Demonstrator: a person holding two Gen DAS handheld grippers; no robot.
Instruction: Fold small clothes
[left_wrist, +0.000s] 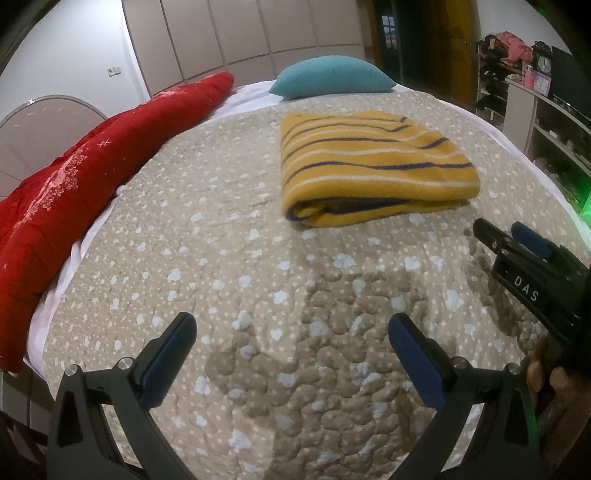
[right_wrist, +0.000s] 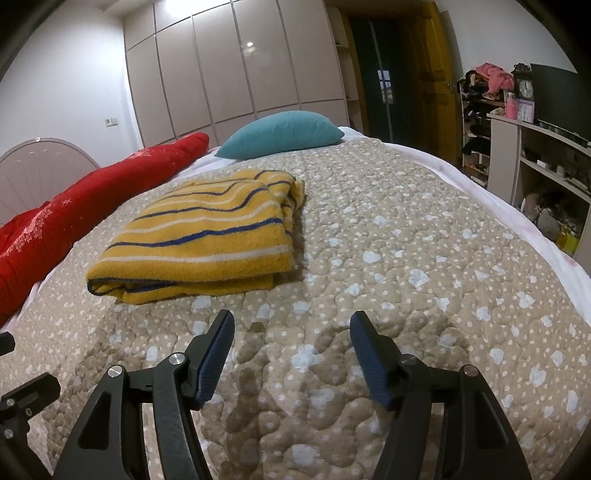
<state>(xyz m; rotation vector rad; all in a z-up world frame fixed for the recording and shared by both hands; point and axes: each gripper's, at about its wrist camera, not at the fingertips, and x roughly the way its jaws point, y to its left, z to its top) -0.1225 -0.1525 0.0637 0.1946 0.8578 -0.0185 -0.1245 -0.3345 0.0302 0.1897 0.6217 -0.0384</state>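
Left edge: red quilt (left_wrist: 55, 192), rolled along the bedspread (left_wrist: 221, 258). Upper centre: teal pillow (left_wrist: 332, 77); below it, yellow striped garment (left_wrist: 369, 166), folded flat. Bottom: left gripper (left_wrist: 291, 332), jaws wide apart, empty. Right gripper (right_wrist: 291, 332), likewise spread, holding nothing.

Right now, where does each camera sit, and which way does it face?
Left wrist: on the left claw, facing the folded yellow striped garment; the right claw and some fingers show.
Right wrist: on the right claw, facing the quilted bedspread.
Both share the garment, teal pillow and red blanket.
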